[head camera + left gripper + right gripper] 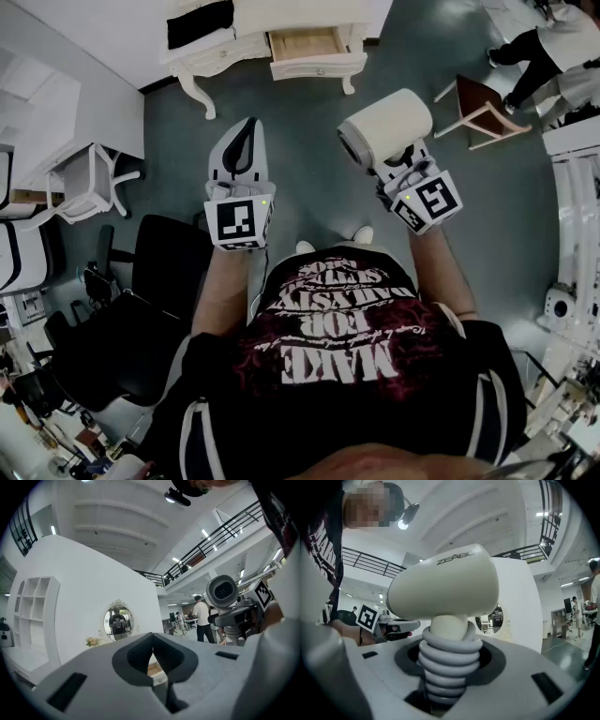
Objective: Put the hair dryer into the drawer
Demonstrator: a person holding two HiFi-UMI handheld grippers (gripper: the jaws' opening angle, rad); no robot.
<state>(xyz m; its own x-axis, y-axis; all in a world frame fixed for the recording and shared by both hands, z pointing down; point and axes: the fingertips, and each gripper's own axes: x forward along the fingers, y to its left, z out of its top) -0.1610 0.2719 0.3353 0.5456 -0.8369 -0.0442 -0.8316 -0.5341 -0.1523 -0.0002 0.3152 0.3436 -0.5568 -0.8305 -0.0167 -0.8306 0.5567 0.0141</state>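
A cream hair dryer [385, 126] stands up out of my right gripper [398, 161], which is shut on its handle. In the right gripper view the dryer's barrel [444, 587] fills the middle, and the handle, wound with a grey coiled cord [448, 666], sits between the jaws. My left gripper [246, 129] is shut on nothing and points toward the white dressing table [211, 58]. The table's drawer [307, 44] is pulled out, showing its wooden inside. Through the left gripper [152, 654] tips, a bit of the drawer [155, 670] shows; the dryer [223, 591] is at the right.
A black office chair [155, 272] stands close at my left, and a white chair [89, 183] lies beyond it. At the right stands a wooden chair [478, 105], with a person [553, 47] behind it. An oval mirror [118, 620] hangs above the table.
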